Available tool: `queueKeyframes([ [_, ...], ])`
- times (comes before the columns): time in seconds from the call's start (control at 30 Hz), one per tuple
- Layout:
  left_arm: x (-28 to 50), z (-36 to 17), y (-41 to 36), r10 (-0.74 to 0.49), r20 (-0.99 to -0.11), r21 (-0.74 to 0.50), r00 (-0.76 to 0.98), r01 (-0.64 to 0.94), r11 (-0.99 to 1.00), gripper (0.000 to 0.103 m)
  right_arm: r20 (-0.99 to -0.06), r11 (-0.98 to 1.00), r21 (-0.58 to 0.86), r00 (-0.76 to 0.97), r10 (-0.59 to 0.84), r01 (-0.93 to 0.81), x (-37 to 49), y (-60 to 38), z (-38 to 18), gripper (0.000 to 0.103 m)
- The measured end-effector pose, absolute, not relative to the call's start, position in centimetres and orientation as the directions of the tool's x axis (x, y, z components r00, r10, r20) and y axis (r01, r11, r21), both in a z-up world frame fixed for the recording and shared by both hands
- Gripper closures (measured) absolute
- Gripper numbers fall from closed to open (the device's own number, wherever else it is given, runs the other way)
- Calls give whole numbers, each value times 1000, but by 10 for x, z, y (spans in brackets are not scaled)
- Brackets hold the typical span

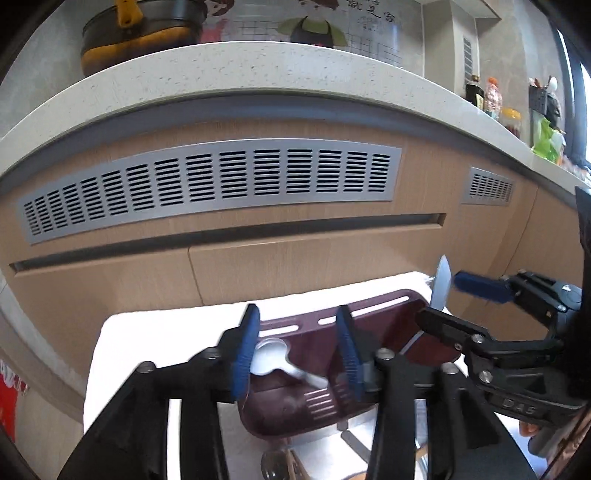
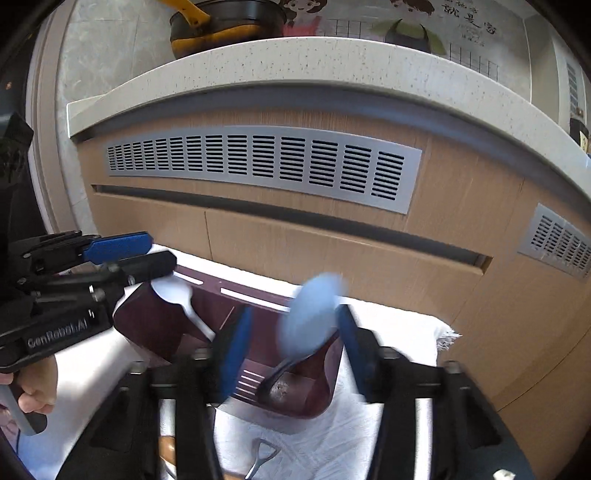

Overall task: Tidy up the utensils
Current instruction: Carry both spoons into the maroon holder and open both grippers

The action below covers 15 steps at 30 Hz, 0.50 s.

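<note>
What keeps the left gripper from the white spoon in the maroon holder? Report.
Probably nothing, so yes: the left gripper is open right over the white spoon, lying exposed in the maroon holder; the right gripper is at the other compartment.

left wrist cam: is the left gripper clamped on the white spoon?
No: the left gripper has its jaws apart, and the white spoon lies loose in the maroon caddy, touching neither pad.

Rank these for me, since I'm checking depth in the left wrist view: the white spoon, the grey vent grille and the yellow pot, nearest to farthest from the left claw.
1. White spoon: between the left claw's fingers, inside the maroon tray.
2. Grey vent grille: beyond, on the wooden cabinet front.
3. Yellow pot: farthest, up on the counter, upper left.
</note>
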<state>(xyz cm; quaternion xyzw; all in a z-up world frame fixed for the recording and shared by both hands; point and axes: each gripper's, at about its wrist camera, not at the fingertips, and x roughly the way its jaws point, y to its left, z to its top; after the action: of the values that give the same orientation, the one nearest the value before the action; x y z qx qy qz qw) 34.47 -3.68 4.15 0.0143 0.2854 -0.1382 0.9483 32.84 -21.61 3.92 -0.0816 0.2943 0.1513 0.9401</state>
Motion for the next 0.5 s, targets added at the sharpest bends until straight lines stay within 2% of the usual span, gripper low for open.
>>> queueKeyframes([
  [0.07, 339, 38, -34, -258, -552, -65, 793, 268, 961, 56, -560, 944, -75, 796, 227, -322, 324, -218, 39, 37],
  [0.1, 336, 37, -31, -260, -555, -75, 790, 263, 962, 53, -554, 944, -82, 802, 223, -319, 323, -220, 39, 36],
  [0.13, 331, 34, -27, -260, -559, -88, 787, 255, 963, 50, -548, 945, -88, 807, 220, -317, 319, -221, 39, 30],
  [0.17, 327, 32, -24, -259, -562, -95, 786, 249, 964, 41, -537, 945, -96, 815, 216, -314, 314, -223, 40, 18],
  [0.2, 320, 29, -20, -255, -564, -102, 786, 240, 965, 33, -524, 945, -103, 824, 214, -310, 308, -225, 41, 11],
  [0.23, 312, 26, -16, -252, -565, -102, 785, 237, 966, 31, -511, 945, -105, 832, 215, -308, 300, -227, 41, 0],
  [0.37, 288, 12, -5, -228, -605, -85, 763, 223, 971, 29, -512, 934, -106, 824, 242, -340, 276, -234, 31, 0],
  [0.5, 261, -10, 10, -217, -662, -126, 718, 179, 976, 18, -591, 894, -107, 751, 295, -435, 261, -228, 3, 0],
])
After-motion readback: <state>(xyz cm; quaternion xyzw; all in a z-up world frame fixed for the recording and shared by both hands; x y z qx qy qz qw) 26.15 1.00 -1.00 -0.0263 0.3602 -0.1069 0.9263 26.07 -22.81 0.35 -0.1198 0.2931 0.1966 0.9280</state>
